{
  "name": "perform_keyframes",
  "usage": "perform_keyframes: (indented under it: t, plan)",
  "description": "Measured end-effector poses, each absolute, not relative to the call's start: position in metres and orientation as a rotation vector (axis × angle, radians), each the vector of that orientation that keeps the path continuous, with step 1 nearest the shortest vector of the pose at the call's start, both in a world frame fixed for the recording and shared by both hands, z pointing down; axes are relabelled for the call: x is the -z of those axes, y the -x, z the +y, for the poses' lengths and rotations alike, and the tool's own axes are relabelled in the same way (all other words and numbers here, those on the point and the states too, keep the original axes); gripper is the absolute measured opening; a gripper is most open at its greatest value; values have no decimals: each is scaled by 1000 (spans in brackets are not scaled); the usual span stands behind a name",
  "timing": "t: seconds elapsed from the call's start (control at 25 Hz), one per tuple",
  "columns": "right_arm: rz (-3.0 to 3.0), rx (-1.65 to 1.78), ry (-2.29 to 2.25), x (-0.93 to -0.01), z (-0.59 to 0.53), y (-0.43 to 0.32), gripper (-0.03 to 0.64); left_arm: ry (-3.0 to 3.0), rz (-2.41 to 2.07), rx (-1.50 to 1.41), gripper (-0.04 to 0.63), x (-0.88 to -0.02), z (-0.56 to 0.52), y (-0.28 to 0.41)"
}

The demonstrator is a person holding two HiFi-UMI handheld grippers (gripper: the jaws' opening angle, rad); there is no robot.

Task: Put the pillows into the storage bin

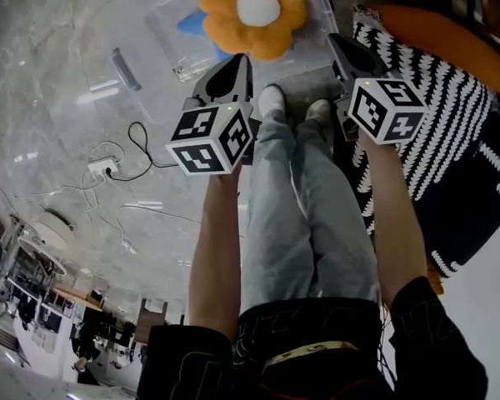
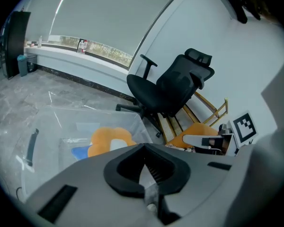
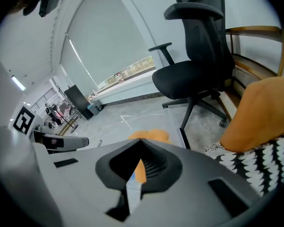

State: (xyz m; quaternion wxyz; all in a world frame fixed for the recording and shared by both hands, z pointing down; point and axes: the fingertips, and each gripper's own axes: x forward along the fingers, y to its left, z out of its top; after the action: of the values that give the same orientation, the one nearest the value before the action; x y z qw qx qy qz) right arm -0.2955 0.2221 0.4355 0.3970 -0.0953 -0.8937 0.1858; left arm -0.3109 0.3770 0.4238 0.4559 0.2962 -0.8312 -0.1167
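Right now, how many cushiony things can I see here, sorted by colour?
Orange: 2, the flower pillow in the clear bin and a plain cushion outside it.
Black-and-white: 1, the patterned pillow outside the bin.
Blue: 1, a blue piece under the flower pillow; what it is I cannot tell.
Total: 4.

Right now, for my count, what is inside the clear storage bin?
An orange flower pillow lies in the storage bin; something blue peeks from under it, mostly covered, unidentifiable.
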Motion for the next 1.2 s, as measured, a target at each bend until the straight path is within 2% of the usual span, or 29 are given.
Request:
perform_keyframes:
  t: [0.32,0.76,1.2]
  plan:
    - [-2384,-549,261,-373,176,253,3,-897,-2113,294,-5,-355,306,279]
    - [-2463,-492,196,-313,127,190,3,-985,-2151,308,-4,-279,244,220]
    - [-2585,-468,126,-211,91,161,3,-973,-2290,316,-5,-182,218,218]
